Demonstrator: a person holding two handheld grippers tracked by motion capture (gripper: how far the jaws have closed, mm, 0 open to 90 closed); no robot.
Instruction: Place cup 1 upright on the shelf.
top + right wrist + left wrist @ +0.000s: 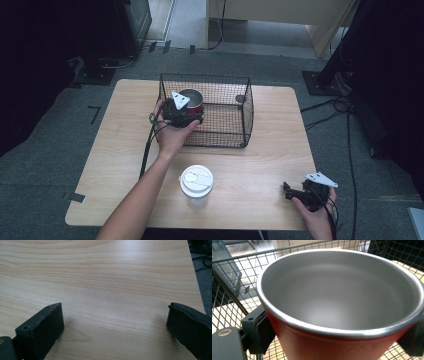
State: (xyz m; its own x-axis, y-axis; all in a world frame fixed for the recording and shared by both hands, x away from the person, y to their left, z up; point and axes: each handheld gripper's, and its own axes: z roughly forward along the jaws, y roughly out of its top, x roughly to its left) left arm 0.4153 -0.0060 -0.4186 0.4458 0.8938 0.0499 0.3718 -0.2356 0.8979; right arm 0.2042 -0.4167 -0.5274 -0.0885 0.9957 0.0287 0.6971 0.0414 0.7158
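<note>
Over at the wire basket (247,107), the left tongs (192,116) clamp a red cup (342,315) by its sides, holding it inside the near-left corner. Smooth painted metal, tapered wall, slick grey inside — it could slide out of the pads, or its rim could catch the thin black mesh. Right tongs (113,327) sit wide apart, empty, low over the pale wood-grain desk (105,277). A white lidded cup (196,183) waits near the front.

Grey carpet floor (45,150), black cables (325,112), pale wooden cabinet (280,12) behind
</note>
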